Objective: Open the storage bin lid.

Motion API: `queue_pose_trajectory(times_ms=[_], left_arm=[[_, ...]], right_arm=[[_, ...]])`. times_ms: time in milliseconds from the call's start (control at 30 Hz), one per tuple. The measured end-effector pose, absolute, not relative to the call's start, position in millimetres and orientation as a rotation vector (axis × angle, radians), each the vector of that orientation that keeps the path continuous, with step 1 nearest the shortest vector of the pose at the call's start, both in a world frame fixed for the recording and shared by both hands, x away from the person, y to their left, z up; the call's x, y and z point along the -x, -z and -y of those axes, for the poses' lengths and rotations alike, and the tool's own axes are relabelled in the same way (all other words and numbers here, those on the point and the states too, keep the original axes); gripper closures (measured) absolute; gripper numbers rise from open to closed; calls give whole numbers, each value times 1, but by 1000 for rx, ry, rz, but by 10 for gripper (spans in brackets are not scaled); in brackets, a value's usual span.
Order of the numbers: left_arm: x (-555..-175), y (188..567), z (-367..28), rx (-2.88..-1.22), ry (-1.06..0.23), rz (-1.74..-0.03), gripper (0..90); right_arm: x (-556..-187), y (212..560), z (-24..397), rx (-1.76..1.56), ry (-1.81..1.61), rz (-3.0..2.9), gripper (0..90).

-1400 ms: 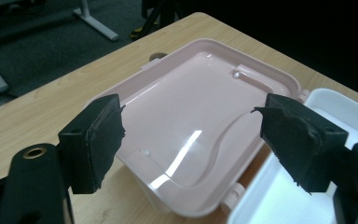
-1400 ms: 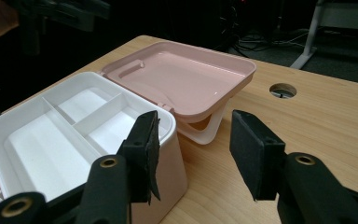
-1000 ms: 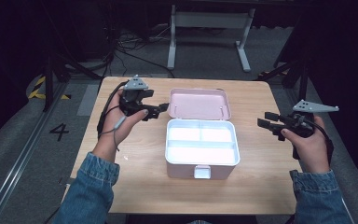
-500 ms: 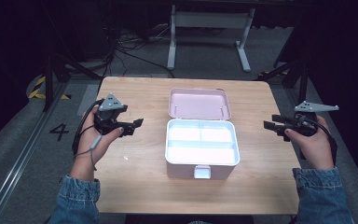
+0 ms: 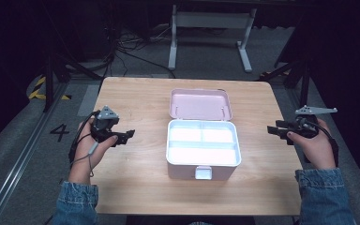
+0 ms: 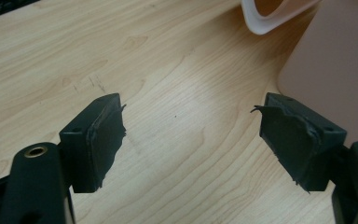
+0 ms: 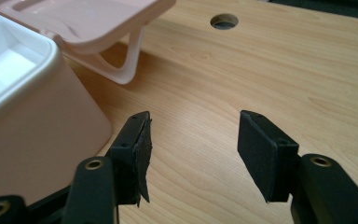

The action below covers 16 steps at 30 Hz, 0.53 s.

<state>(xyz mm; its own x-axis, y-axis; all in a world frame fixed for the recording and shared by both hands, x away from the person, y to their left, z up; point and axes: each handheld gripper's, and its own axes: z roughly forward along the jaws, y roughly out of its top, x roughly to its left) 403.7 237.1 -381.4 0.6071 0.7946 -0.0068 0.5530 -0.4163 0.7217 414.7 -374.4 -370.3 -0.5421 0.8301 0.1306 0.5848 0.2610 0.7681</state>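
Note:
A pink box (image 5: pixel 183 169) stands open in the middle of the wooden table (image 5: pixel 136 98), its lid (image 5: pixel 199 104) folded back and a white divided tray inside. My left gripper (image 5: pixel 127 136) is held left of the box, pointing at it, open and empty; in the left gripper view (image 6: pixel 189 135) bare wood lies between its jaws and the box's pink wall (image 6: pixel 335 65) is at the right. My right gripper (image 5: pixel 273 131) hovers at the table's right edge, open; its jaws have just been opening, with nothing between them (image 7: pixel 193 144). The box wall (image 7: pixel 37 135) is to its left.
A white latch (image 5: pixel 203 173) sticks out at the box's front. A round cable hole (image 7: pixel 224 21) is in the tabletop beyond the right gripper. Past the table's far edge stand a metal frame (image 5: pixel 206 21) and cables on the floor.
My left hand has moved left, away from the box and toward the person, sinking closer to the table. My right hand has lowered slightly and its jaws have spread a little.

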Motion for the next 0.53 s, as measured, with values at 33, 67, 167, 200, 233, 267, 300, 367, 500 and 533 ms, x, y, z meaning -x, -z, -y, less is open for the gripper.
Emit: queue_pose_trajectory(times_ms=[33, 67, 167, 200, 233, 267, 300, 367, 500, 533], left_arm=[[-404, 382, -239, -2139, -454, -1051, 223], [-404, 384, -240, -2131, -458, -1061, 224], [-403, 389, -242, -2128, -449, -1108, 224], [-403, 390, -243, -2144, -446, -1126, 223], [-403, 393, -245, -2156, -459, -1138, 223], [-403, 394, -246, -2173, -462, -1161, 223], [-403, 396, -247, -2192, -470, -1160, 223], [-403, 400, -249, -2215, -457, -1203, 223], [-402, 407, -250, -2229, -462, -1263, 225], [-402, 407, -250, -2240, -448, -1256, 223]], right_arm=[[-416, 372, 375, -1310, -1146, -2244, 458], [-417, 375, 376, -1314, -1133, -2247, 459], [-419, 381, 379, -1334, -1115, -2256, 459], [-420, 383, 379, -1340, -1112, -2259, 459], [-420, 385, 381, -1346, -1106, -2261, 459], [-421, 386, 381, -1351, -1103, -2262, 459], [-421, 387, 382, -1358, -1097, -2264, 459], [-422, 388, 383, -1364, -1092, -2262, 458], [-423, 391, 383, -1371, -1092, -2265, 452], [-423, 391, 383, -1372, -1091, -2268, 452]])
